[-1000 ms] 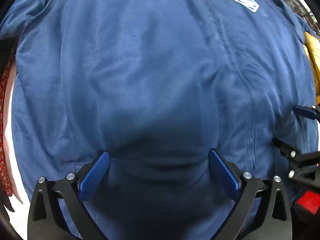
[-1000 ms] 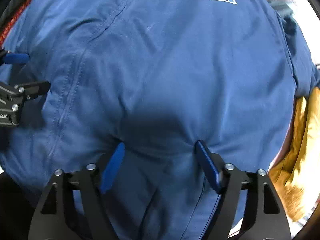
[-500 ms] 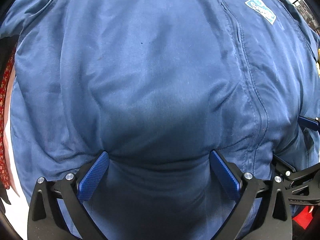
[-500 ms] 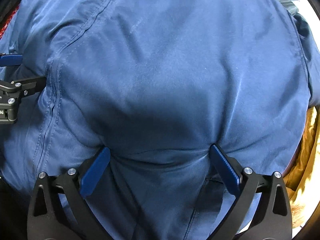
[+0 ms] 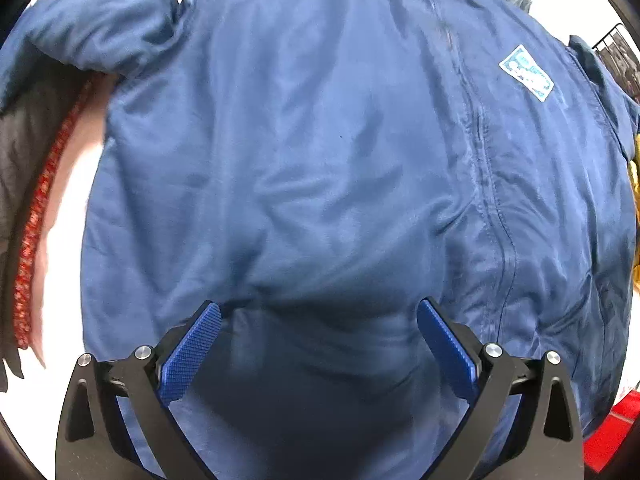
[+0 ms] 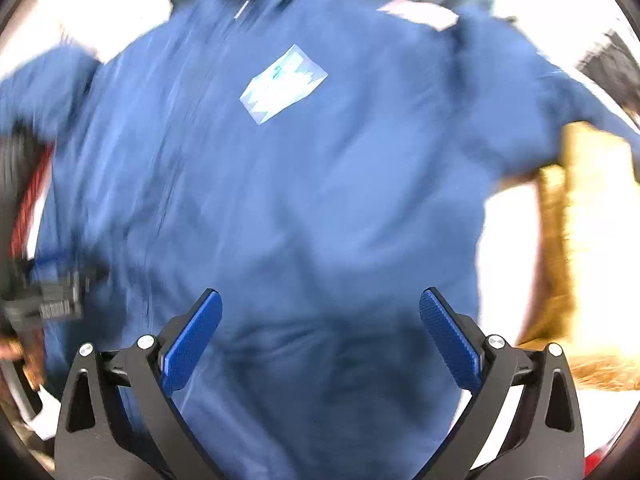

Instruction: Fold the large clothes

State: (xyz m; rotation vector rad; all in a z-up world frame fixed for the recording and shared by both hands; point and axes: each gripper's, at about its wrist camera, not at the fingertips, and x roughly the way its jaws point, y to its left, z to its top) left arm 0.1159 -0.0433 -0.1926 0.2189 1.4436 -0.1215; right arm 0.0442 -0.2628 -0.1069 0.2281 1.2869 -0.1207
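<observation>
A large blue jacket [image 5: 320, 152] lies spread front up on the white table [image 5: 68, 248], with its zip [image 5: 484, 168] closed and a pale chest patch [image 5: 526, 73]. My left gripper [image 5: 320, 310] points straight down over the lower front, left of the zip. It is open, with nothing between its fingers. The right wrist view is blurred by motion. It shows the jacket [image 6: 304, 184] and its patch [image 6: 284, 84]. My right gripper [image 6: 320, 298] hangs open and empty above the lower front. The left gripper's black body [image 6: 52, 304] shows at that view's left edge.
A red patterned cloth [image 5: 36, 216] and a dark garment [image 5: 20, 148] lie along the jacket's left side. A mustard garment [image 6: 580, 240] lies to its right. A red object [image 5: 608, 436] sits near the front right corner. A wire rack [image 5: 618, 50] stands at the back right.
Both grippers have lifted off the jacket, where their fingertips pressed into the cloth. The right gripper opened wider, swung aside and rolled, and it has left the left wrist view.
</observation>
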